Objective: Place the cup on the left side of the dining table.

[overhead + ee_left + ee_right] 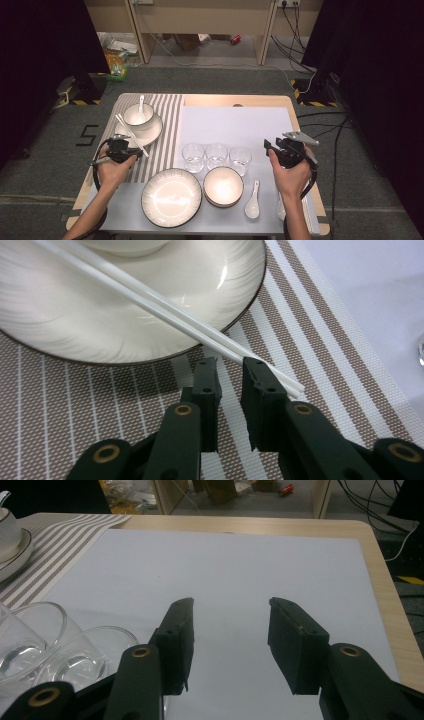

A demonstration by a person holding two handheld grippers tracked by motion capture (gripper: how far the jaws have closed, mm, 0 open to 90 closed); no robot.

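A pair of white chopsticks [131,135] [150,297] lies slanted across a cream plate [152,132] [100,330] on the striped placemat [165,120] [75,390]. A small bowl [138,115] with a spoon stands on that plate. My left gripper [120,146] [231,362] hovers low at the chopsticks' near end. Its jaws stand a narrow gap apart with only placemat between them, and the chopstick tips pass under the right jaw. My right gripper [274,145] [231,602] is open and empty over the white mat [235,125] [225,560].
Three clear glasses [216,156] [75,655] stand in a row mid-table. Near the front edge sit a large ribbed plate [171,197], a bowl [223,186] and a white spoon [252,200]. Cables and black stands surround the table.
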